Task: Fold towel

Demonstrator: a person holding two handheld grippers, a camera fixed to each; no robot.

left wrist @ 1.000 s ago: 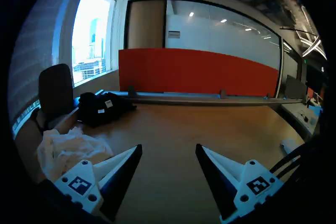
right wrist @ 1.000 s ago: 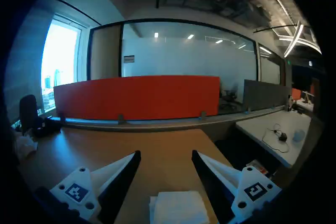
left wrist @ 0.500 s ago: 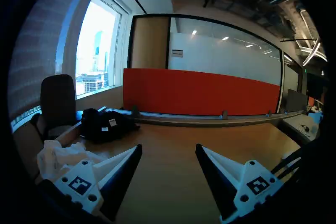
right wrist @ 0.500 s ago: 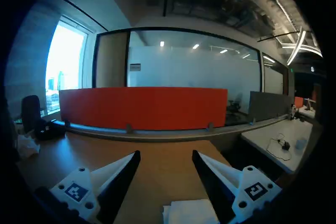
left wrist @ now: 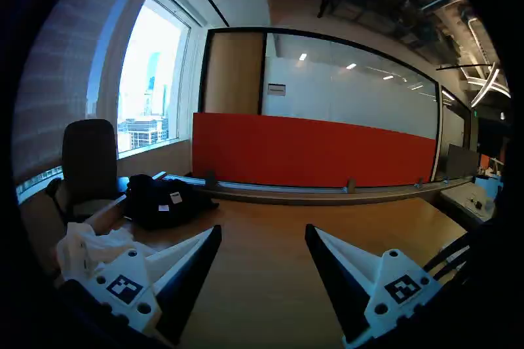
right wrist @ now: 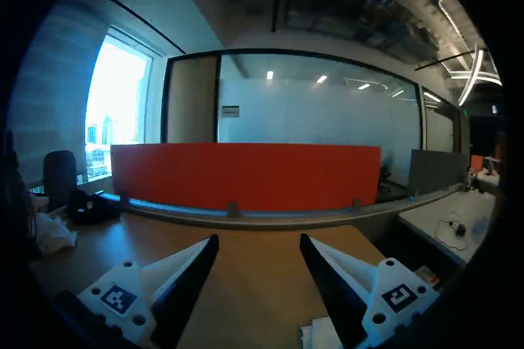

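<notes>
A crumpled white towel (left wrist: 92,249) lies in a heap at the left edge of the wooden desk (left wrist: 275,238), just left of my left gripper (left wrist: 262,239), which is open and holds nothing. In the right gripper view the same heap (right wrist: 52,234) shows far off at the left. A folded white towel (right wrist: 321,334) lies on the desk (right wrist: 262,264) at the bottom of that view, partly hidden by the right finger. My right gripper (right wrist: 259,247) is open above the desk, empty.
A black bag (left wrist: 160,200) sits on the desk at the back left, beside a dark office chair (left wrist: 88,159). An orange divider panel (left wrist: 308,150) runs along the desk's far edge. A neighbouring white desk (right wrist: 452,218) with a cable stands to the right.
Both grippers have tilted upward, so the desk sits lower in each view. The folded towel has slid almost out of the bottom of the right gripper view. Both stayed open.
</notes>
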